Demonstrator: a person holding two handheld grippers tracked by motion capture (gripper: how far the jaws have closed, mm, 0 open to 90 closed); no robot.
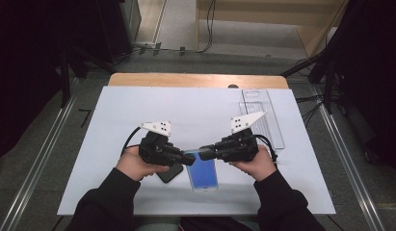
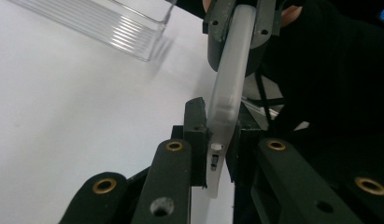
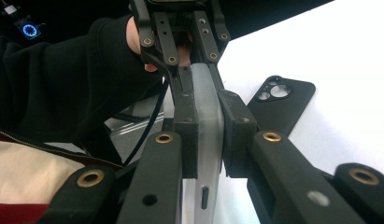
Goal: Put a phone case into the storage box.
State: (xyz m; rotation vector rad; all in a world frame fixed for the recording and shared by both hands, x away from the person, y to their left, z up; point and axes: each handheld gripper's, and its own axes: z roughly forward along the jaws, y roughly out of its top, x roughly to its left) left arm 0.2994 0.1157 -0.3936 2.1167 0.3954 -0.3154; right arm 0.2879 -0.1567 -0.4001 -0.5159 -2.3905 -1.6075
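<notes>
Both claws, the left claw (image 1: 190, 159) and the right claw (image 1: 205, 153), are closed on the translucent phone case (image 2: 229, 84); it is judged light, bendable and slippery, best gripped at its thicker rims.

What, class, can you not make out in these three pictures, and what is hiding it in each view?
- Black phone case: high view, partly under the left gripper and hand.
- Phone: high view, top edge covered by both grippers; right gripper.
- Clear tray: left gripper view, cut off by the top edge.
</notes>
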